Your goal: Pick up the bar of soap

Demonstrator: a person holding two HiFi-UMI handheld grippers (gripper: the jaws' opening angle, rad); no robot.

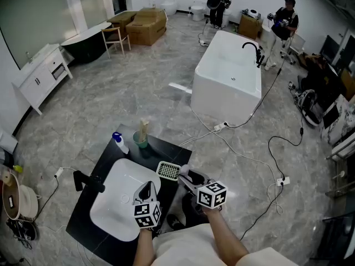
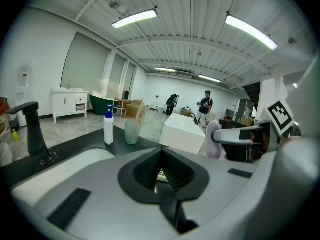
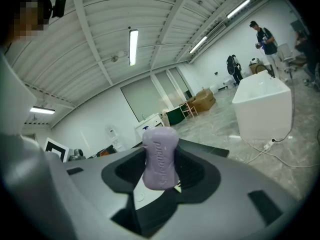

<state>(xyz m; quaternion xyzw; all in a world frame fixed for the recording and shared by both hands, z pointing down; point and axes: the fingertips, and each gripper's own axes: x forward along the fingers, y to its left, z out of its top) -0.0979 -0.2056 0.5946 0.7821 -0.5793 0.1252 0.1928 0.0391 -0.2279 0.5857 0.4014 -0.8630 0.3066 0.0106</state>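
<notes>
Soap bar (image 3: 160,154), one only, stands clamped in right claw (image 3: 161,166).

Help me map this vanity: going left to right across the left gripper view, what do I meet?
faucet → bottle → cup → bathtub → soap

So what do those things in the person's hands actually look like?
They are two hand-held tools, not robot arms. The left tool and the right tool each have a pale grey body with black-lined jaws and carry a white cube printed with black square markers. The person wears a pale top.
</notes>
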